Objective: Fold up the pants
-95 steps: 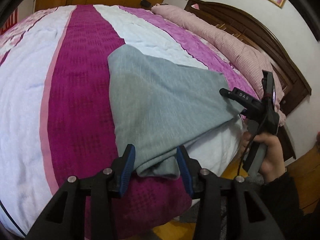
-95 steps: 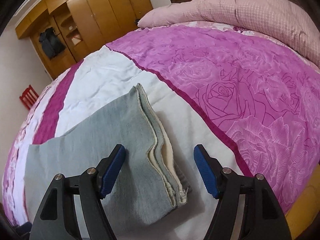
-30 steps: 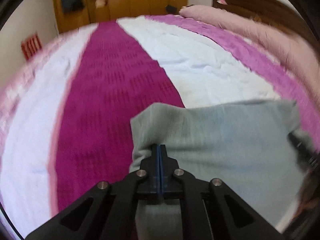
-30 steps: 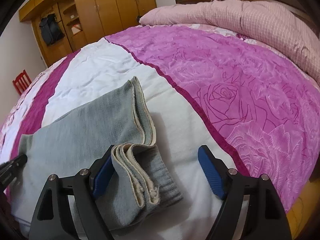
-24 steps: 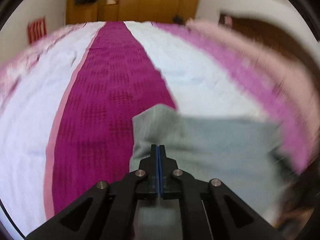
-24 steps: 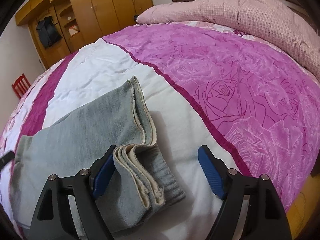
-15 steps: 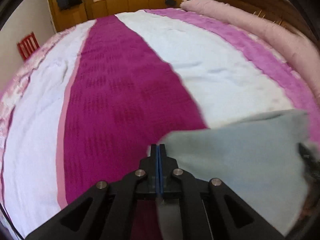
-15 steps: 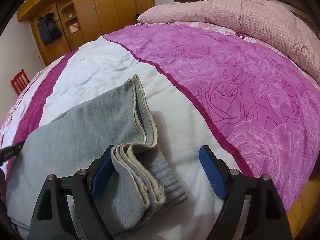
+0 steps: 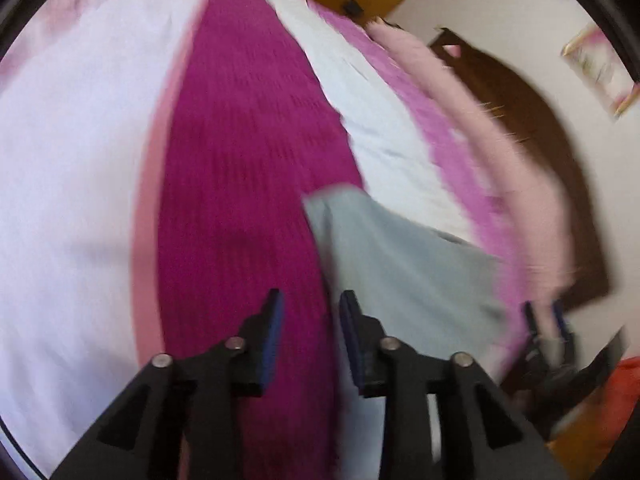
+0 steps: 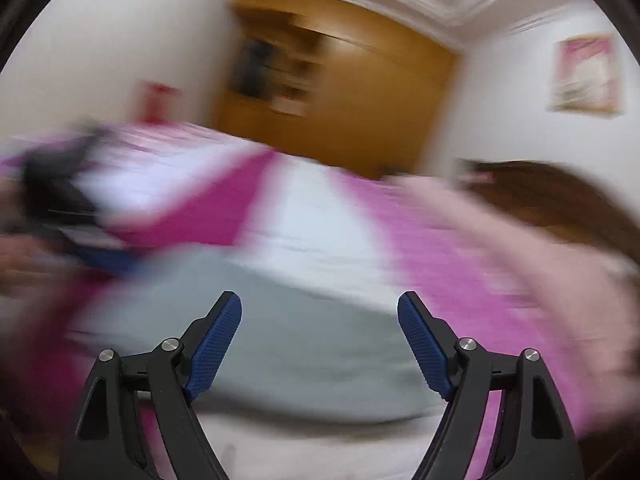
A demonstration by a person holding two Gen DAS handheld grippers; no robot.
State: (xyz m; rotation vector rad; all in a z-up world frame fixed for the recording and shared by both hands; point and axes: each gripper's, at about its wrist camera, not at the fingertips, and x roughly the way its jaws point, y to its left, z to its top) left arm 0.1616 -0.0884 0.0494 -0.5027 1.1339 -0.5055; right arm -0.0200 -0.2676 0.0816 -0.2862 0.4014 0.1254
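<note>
Now, notes from largest to smallest.
Bed: bedspread (image 9: pixel 240 152) in magenta, white and pink stripes fills both views; a wide bare stretch lies beyond and left of the garment. Headboard (image 9: pixel 532 128) and pink duvet (image 9: pixel 480 120) bound the right side in the left wrist view.
Pants: grey-blue pants (image 9: pixel 400 264) lie flat as a folded panel on the white and magenta stripes, near the bed's near edge; blur hides the hems.
Step in hand: judged a release after a fold, both claws clear of the cloth.
Left gripper (image 9: pixel 312 320): jaws opening, nothing between them, only magenta stripe shows in the gap; pants just to its right.
Right gripper (image 10: pixel 320 332): jaws spread wide, empty, hovering above the pants (image 10: pixel 280 340).
Next move: likely a fresh grip on one end to fold across again, or smoothing; needs the claws lowered to an edge.
Room: near bed edge is close; fold away from it.
</note>
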